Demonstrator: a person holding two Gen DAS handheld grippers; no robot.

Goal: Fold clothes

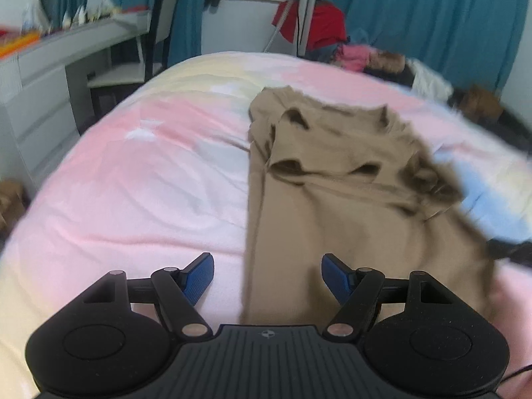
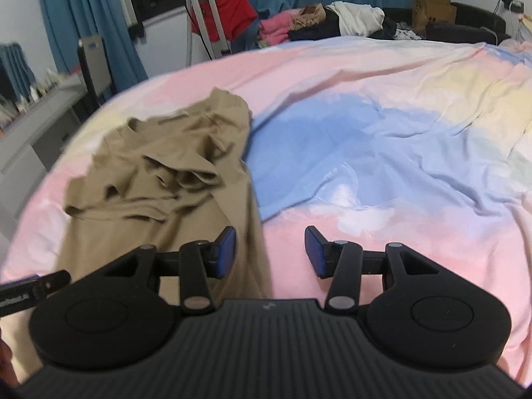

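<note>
A tan garment lies crumpled on the pastel pink, blue and yellow bedcover. Its upper part is bunched in folds and a long flat part runs down toward me. My left gripper hovers open over the garment's near left edge, and its blue pads pinch nothing. In the right wrist view the same garment lies on the left half of the bedcover. My right gripper stands open above the garment's near right edge, its left pad over the cloth and its right pad over pink sheet.
A pile of mixed clothes sits at the bed's far edge, with a tripod and a red cloth behind it. A grey desk and a chair stand left of the bed. A brown paper bag is at the back right.
</note>
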